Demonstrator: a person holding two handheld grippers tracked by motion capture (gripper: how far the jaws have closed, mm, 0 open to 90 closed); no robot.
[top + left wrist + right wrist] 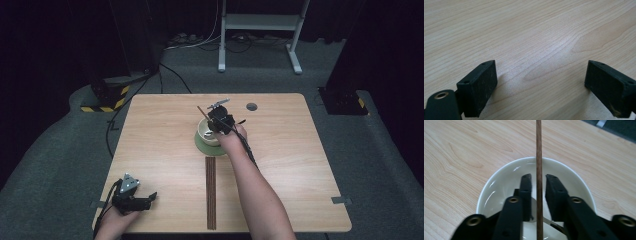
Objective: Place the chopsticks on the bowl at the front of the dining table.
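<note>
We read no brand, label or writing on anything here. Our right tongs (538,187) hang over the white bowl (499,182), which sits on a green saucer (204,146) mid-bench (165,130); their jaws stand slightly apart, with one brown stick (538,150) between them, its long axis running straight away from the camera and, from above, slanting up toward the far left. More sticks (210,192) lie lengthwise on the near bench, and our left tongs (148,198) rest spread wide at the near left corner.
</note>
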